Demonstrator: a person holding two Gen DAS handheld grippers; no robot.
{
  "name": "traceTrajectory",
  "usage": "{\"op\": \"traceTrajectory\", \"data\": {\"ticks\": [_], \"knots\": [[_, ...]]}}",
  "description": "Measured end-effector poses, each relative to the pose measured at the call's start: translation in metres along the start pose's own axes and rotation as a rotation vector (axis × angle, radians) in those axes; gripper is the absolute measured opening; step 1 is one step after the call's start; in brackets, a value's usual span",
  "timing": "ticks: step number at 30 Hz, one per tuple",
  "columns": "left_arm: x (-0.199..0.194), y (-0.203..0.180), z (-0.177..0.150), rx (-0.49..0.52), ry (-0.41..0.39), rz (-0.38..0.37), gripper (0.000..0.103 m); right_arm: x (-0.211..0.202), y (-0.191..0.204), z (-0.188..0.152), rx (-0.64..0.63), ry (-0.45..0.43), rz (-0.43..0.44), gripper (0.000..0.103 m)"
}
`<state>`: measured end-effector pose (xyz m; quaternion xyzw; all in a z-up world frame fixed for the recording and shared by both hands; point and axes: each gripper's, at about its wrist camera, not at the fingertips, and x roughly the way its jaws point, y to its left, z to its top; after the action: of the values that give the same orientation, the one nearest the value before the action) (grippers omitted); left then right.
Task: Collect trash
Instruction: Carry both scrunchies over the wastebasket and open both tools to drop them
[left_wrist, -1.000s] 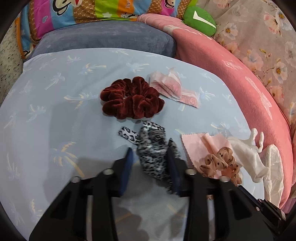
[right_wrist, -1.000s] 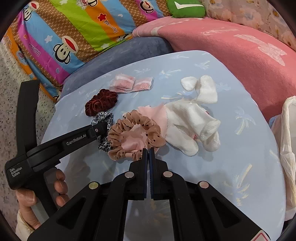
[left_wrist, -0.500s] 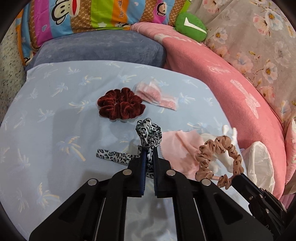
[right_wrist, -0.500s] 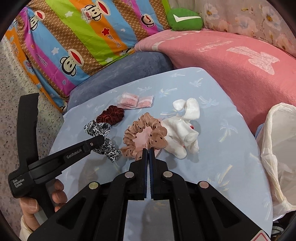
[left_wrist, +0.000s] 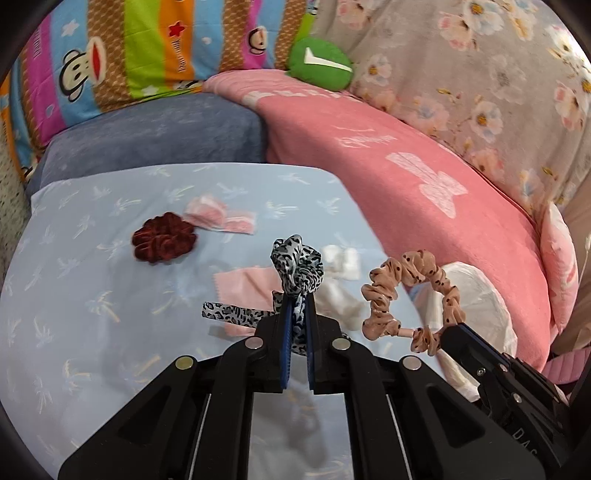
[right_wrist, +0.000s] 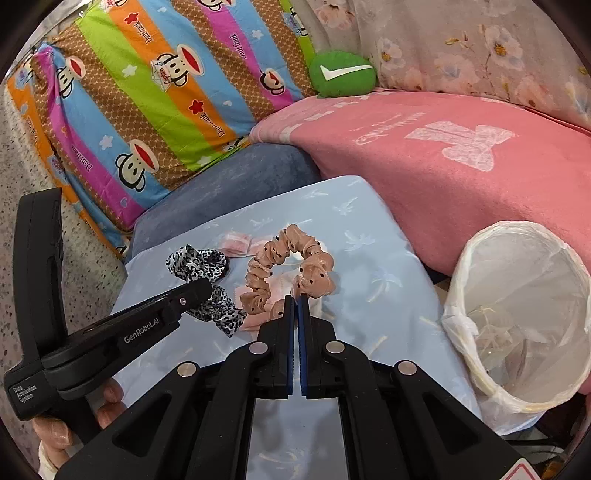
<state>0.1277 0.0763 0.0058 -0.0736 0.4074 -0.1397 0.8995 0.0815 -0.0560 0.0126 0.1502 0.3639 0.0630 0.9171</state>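
A: Where are the two scrunchies?

B: Both are off the bed. The left gripper (left_wrist: 296, 325) has its jaws clamped on the leopard-print scrunchie (left_wrist: 297, 267), whose tail hangs down to the left. The right gripper (right_wrist: 296, 306) has its jaws pressed together on the tan dotted scrunchie (right_wrist: 288, 266), which stands up as a loop in front of it.

A: And the bin?

B: The lined trash bin (right_wrist: 524, 317) sits to the right of the tan scrunchie, below the edge of the bed, its mouth open. A few scraps show faintly at the bottom; I cannot tell what they are.

A: So how far along would you say it is?

B: Partway, I judge. Two pieces are lifted but neither is over the bin yet. Beyond the leopard scrunchie, on the sheet, lie a dark red scrunchie (left_wrist: 164, 242) and pink wrappers (left_wrist: 221, 221) touching its far side. Just behind the leopard one lie a pink cloth square (left_wrist: 243, 282) and something white and fluffy (left_wrist: 341, 291).

A: What is the surface?

B: A pale blue sheet (left_wrist: 92, 295) with a palm-tree print, soft and slightly creased. Behind it, away from the bin, is a grey-blue cushion (right_wrist: 229, 177), then a striped monkey-print pillow (right_wrist: 147, 92). A pink blanket (right_wrist: 443, 166) runs alongside, above the bin, with a green plush (right_wrist: 341, 75) and floral fabric (right_wrist: 480, 40) beyond it.
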Motion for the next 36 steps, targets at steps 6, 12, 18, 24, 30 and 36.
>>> {"op": "traceTrajectory", "data": {"ticks": [6, 12, 18, 24, 30, 36], "knots": [[-0.003, -0.041, -0.003, 0.065, -0.004, -0.045, 0.006, -0.031, -0.034, 0.006, 0.04, -0.045, -0.047, 0.002], [-0.001, -0.083, -0.007, 0.137, 0.006, -0.089, 0.007, -0.057, -0.074, 0.009, 0.084, -0.086, -0.094, 0.002], [0.004, -0.123, -0.013, 0.206, 0.024, -0.134, 0.007, -0.077, -0.113, 0.007, 0.135, -0.114, -0.139, 0.002], [0.01, -0.157, -0.018, 0.271, 0.039, -0.17, 0.008, -0.091, -0.145, 0.003, 0.176, -0.132, -0.172, 0.002], [0.015, -0.184, -0.021, 0.319, 0.046, -0.203, 0.008, -0.097, -0.167, 0.002, 0.199, -0.139, -0.198, 0.002], [0.023, -0.202, -0.019, 0.34, 0.056, -0.212, 0.043, -0.1, -0.181, 0.005, 0.206, -0.146, -0.217, 0.002]]}}
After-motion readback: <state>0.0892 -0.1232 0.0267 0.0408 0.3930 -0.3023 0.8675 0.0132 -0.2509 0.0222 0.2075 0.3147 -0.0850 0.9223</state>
